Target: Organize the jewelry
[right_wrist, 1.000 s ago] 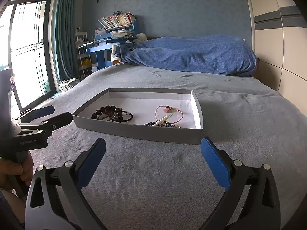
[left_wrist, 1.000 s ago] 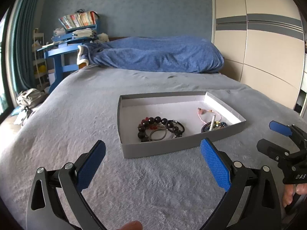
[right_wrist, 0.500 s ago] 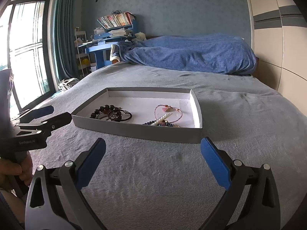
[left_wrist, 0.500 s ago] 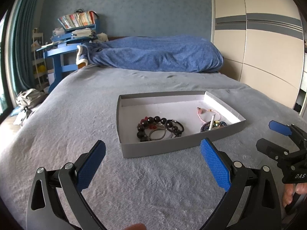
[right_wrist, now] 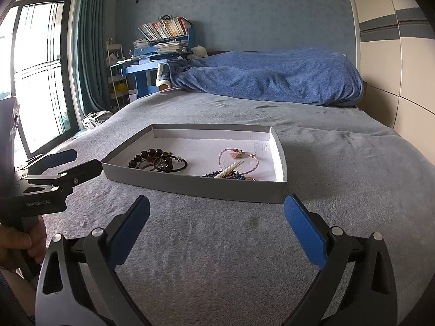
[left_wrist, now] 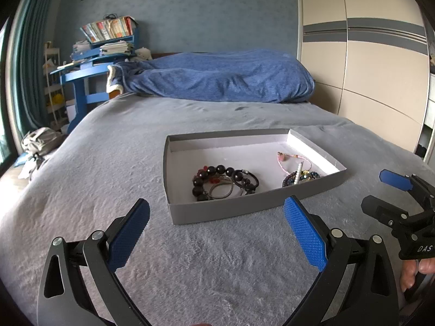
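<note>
A shallow grey box [left_wrist: 217, 212] [right_wrist: 190, 187] with a white floor lies on the grey bed. In it are a dark bead bracelet with black and metal rings [left_wrist: 217, 179] [right_wrist: 155, 157] on the left, and a pink cord bracelet [left_wrist: 291, 159] [right_wrist: 236, 154] with a pearl strand and blue beads [left_wrist: 299, 176] [right_wrist: 228, 172] on the right. My left gripper [left_wrist: 217, 231] is open and empty, short of the box's near wall. My right gripper [right_wrist: 217, 228] is open and empty, also short of the box.
The grey blanket [left_wrist: 108, 163] covers the bed; a blue duvet [left_wrist: 217, 81] is heaped at the far end. A blue desk with books [left_wrist: 95, 62] stands far left, a wardrobe [left_wrist: 380, 68] on the right, a window [right_wrist: 32, 81] on the left.
Both grippers have crept slightly; the box sits a touch lower and to the left in each view. Nothing was taken or released.
</note>
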Action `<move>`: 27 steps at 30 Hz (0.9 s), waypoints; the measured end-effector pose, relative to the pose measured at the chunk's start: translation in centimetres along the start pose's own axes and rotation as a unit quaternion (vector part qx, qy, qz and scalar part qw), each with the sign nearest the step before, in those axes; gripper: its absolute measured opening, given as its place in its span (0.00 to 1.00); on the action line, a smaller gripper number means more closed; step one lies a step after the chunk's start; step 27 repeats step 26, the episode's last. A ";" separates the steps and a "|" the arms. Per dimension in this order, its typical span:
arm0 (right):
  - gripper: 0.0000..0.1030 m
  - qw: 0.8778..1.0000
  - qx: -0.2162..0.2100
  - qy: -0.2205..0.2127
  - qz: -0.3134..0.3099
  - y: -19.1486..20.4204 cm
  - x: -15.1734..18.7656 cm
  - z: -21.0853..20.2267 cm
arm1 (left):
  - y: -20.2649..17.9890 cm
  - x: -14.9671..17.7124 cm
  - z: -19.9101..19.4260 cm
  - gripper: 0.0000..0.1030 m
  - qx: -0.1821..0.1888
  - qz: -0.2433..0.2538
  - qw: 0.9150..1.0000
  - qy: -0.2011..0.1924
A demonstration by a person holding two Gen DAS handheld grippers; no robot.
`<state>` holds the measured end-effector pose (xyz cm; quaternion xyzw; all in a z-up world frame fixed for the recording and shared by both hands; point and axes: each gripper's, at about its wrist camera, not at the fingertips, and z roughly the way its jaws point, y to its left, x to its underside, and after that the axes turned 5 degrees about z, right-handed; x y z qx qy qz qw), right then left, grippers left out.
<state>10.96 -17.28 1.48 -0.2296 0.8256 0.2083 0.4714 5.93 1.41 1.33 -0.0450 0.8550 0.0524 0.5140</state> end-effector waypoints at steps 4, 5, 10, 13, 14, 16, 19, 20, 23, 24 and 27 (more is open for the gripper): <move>0.95 1.000 0.000 0.000 0.000 0.0 0.0 0.0 | 0.0 0.0 0.0 0.95 0.000 0.000 1.000 0.000; 0.95 1.000 0.000 0.001 0.000 0.0 0.0 0.0 | 0.0 0.0 0.0 0.95 0.000 0.000 1.000 0.000; 0.95 1.000 0.000 0.000 0.000 0.0 0.0 0.0 | 0.0 0.0 0.0 0.95 0.000 0.000 1.000 0.000; 0.95 1.000 0.000 0.000 0.000 0.0 0.0 0.0 | -0.1 0.0 0.0 0.95 0.000 0.000 1.000 -0.001; 0.95 1.000 0.000 0.001 0.000 0.0 0.0 0.0 | -0.1 0.0 0.0 0.95 0.000 0.001 1.000 -0.001; 0.95 1.000 0.000 0.000 0.000 0.0 0.0 0.0 | -0.3 0.0 0.1 0.95 0.000 0.002 1.000 0.001; 0.95 1.000 0.000 0.000 0.000 0.0 0.0 0.0 | -0.2 0.0 0.2 0.95 0.002 -0.001 1.000 0.001; 0.95 1.000 0.000 0.000 0.000 0.0 0.0 0.0 | -0.2 0.1 0.2 0.95 0.002 -0.001 1.000 0.002; 0.95 1.000 0.000 0.001 0.000 0.0 0.0 0.0 | -0.2 0.1 0.2 0.95 0.002 0.000 1.000 0.002; 0.95 1.000 0.000 0.000 0.000 -0.1 0.0 0.0 | -0.2 0.1 0.3 0.95 0.003 0.000 1.000 0.003; 0.95 1.000 0.000 0.001 0.000 0.0 0.0 0.0 | -0.1 0.2 0.4 0.95 0.003 0.000 1.000 0.004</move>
